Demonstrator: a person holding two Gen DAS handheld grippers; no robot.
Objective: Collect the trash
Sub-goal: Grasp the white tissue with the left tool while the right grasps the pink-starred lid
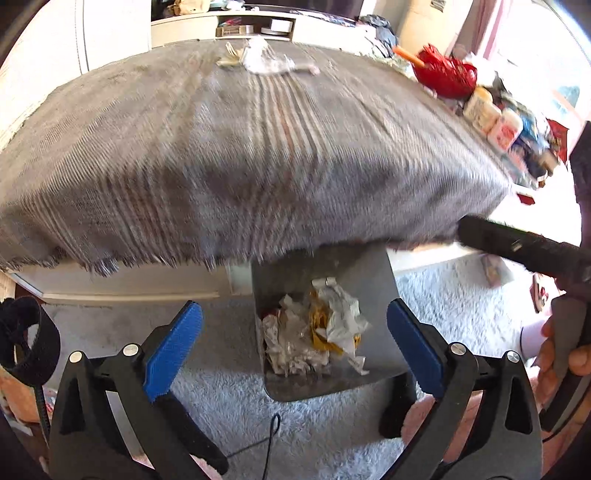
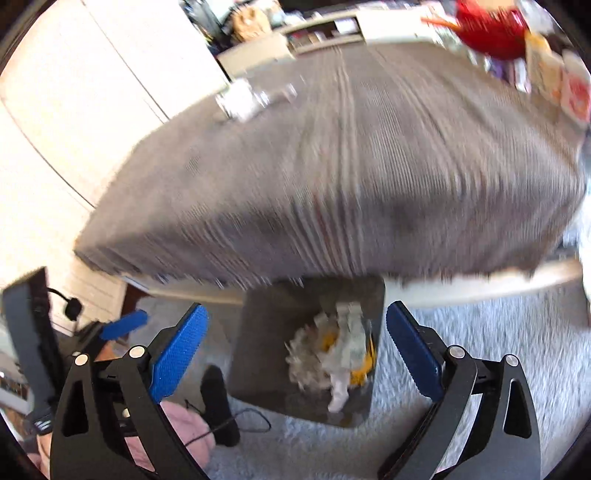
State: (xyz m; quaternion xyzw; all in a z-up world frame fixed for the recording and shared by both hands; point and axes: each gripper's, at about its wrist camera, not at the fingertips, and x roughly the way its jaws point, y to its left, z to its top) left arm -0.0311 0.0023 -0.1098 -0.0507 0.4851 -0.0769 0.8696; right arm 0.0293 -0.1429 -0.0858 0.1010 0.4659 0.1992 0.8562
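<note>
Both views, gripper cameras looking forward and down. The left gripper (image 1: 295, 347) and the right gripper (image 2: 297, 347) each hang with blue-padded jaws spread wide and nothing between them, poised above the grey, square-sided metal waste bin (image 1: 373, 273) (image 2: 258, 343) that stands on the pale shaggy carpet (image 1: 458, 306) (image 2: 480, 332). The bin sits just in front of, and partly under, the fringed edge of the grey striped woven cloth (image 1: 258, 155) (image 2: 351, 177) covering the low table; this placement presumably lets rubbish travel a short way from tabletop to bin. The bin already holds crumpled white paper and yellow wrappers (image 1: 321, 332) (image 2: 340, 350). The remaining trash, a loose heap of clear plastic and pale paper scraps (image 1: 262, 59) (image 2: 247, 98), lies on the cloth near the table's far edge, well apart from both grippers. Empty, parted jaws over the bin suggest a drop just completed or a reach about to begin; which, the frames cannot settle. A red bowl-like object (image 1: 447, 74) (image 2: 491, 29) and labelled jars (image 1: 491, 118) line the table's right side, probably not rubbish. Motion blur softens the right view.
</note>
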